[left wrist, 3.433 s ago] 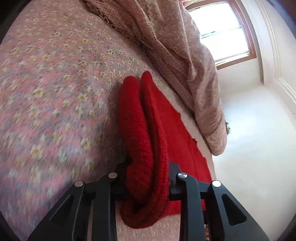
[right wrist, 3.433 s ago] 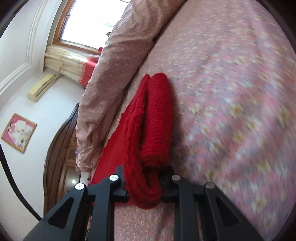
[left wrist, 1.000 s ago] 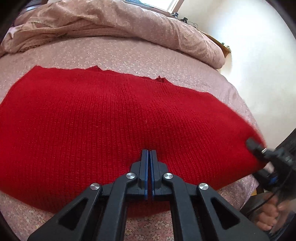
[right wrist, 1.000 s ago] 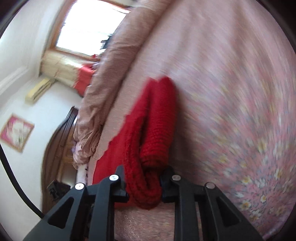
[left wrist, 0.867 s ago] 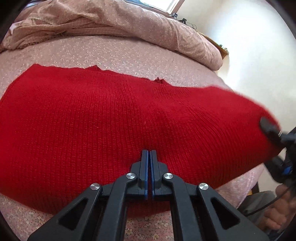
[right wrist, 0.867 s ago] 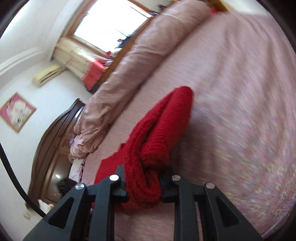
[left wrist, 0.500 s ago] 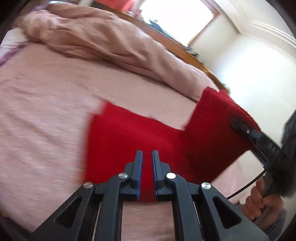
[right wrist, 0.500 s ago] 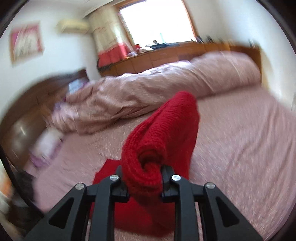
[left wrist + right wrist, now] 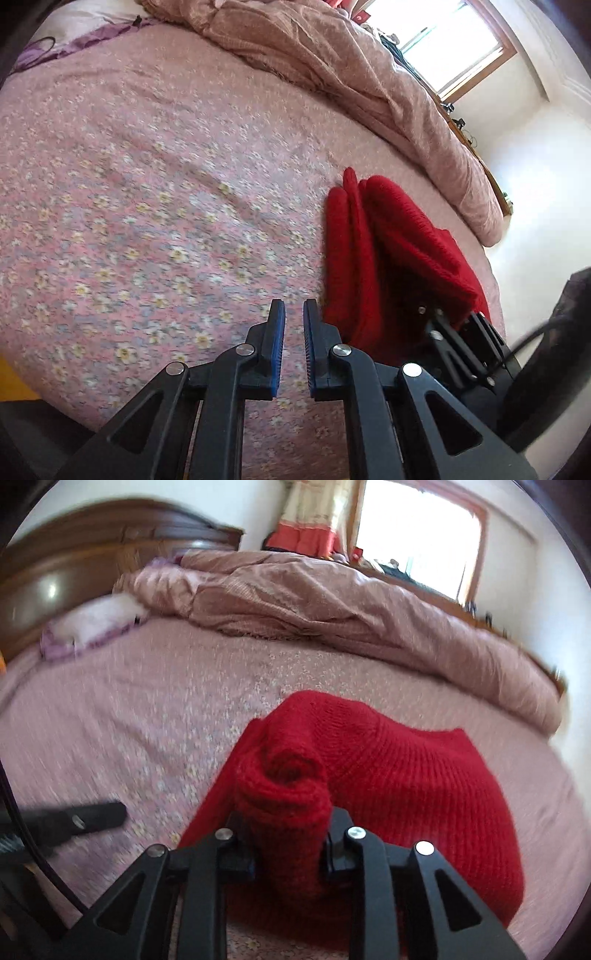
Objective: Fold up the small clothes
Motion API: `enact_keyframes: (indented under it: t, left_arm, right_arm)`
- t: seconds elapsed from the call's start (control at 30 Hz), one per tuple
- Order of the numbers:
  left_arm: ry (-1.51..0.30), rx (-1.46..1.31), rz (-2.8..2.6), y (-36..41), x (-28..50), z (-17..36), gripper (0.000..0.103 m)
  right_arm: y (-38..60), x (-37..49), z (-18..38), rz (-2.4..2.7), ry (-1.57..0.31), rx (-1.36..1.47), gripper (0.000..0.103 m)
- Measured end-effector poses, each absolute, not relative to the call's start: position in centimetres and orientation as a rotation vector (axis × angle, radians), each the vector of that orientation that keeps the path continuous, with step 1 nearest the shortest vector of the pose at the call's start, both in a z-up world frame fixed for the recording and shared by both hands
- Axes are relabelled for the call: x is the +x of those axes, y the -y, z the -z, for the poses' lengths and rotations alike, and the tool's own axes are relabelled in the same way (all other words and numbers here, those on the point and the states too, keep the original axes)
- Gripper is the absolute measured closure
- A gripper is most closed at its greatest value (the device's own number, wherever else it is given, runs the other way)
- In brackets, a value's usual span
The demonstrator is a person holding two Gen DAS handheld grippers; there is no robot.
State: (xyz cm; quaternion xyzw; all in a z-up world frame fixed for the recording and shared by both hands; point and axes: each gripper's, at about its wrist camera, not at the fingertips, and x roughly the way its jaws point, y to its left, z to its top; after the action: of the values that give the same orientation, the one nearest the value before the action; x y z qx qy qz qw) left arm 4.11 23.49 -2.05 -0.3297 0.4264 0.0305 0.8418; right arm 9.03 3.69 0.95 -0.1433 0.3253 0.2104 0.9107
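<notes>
A red knit garment lies folded over itself on the floral pink bed sheet. My right gripper has a thick rolled bunch of the garment between its pads. Its jaws are opening, and the pads still touch the knit on both sides. In the left wrist view the right gripper sits under the garment's near right edge. My left gripper hovers over bare sheet just left of the garment. It is shut to a narrow slit and holds nothing. The right wrist view shows the left gripper at the lower left.
A bunched pink duvet runs along the far side of the bed. A pillow and a dark wooden headboard are at the far left. The bed's near edge drops off at lower left. Bare sheet stretches left of the garment.
The right gripper swung its held edge across and rolled upright, laying the garment over itself. The left gripper slid left off the red knit onto bare sheet, with its jaws parted a slit.
</notes>
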Motion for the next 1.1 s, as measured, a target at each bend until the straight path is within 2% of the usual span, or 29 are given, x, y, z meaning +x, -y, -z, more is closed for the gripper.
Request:
enact_keyframes:
  t: [0.07, 0.13, 0.17, 0.27, 0.33, 0.4, 0.47, 0.53, 0.63, 0.77, 0.9, 1.1]
  left_arm:
    - [-0.899, -0.685, -0.051, -22.8, 4.7, 1.9, 0.100]
    - [-0.898, -0.676, -0.040, -22.8, 5.3, 1.8, 0.100]
    - [-0.897, -0.676, -0.035, -22.8, 5.5, 1.7, 0.098]
    - [-0.877, -0.689, -0.004, -22.3, 5.6, 1.3, 0.084]
    - [-0.858, -0.718, 0.027, -22.0, 5.4, 0.9, 0.069]
    - [-0.828, -0.771, 0.076, -21.6, 4.8, 0.4, 0.063]
    - [-0.789, -0.824, 0.085, -21.2, 4.2, -0.1, 0.059]
    - [-0.752, -0.900, 0.128, -20.8, 3.8, -0.4, 0.044]
    - [-0.740, -1.028, 0.216, -20.2, 4.9, -0.1, 0.029]
    - [-0.809, -1.087, 0.230, -19.9, 8.2, 1.1, 0.029]
    - [-0.909, -1.104, 0.254, -18.9, 12.1, 2.5, 0.029]
    - [-0.894, -1.077, 0.217, -17.7, 15.7, 1.4, 0.030]
  right_arm:
    - [-2.7, 8.9, -1.7, -0.463, -0.667, -0.245, 0.071]
    - [-1.8, 8.6, -2.0, -0.530, -0.664, -0.188, 0.052]
    - [-0.9, 8.0, -2.5, -0.600, -0.654, -0.126, 0.048]
    - [2.4, 5.9, -4.7, -0.714, -0.575, -0.013, 0.034]
    - [5.1, 4.3, -5.7, -0.697, -0.507, -0.014, 0.014]
    - [8.6, 3.0, -5.8, -0.630, -0.452, -0.035, 0.008]
    - [11.5, 2.8, -4.6, -0.554, -0.464, -0.055, 0.008]
    - [13.9, 2.9, -2.7, -0.484, -0.506, -0.062, 0.008]
    - [17.5, 4.3, 1.0, -0.398, -0.637, -0.012, 0.008]
    - [19.4, 5.7, 2.5, -0.372, -0.709, 0.106, 0.008]
    - [19.6, 5.5, 2.4, -0.388, -0.677, 0.120, 0.008]
    - [17.6, 5.8, 2.9, -0.438, -0.698, 0.058, 0.008]
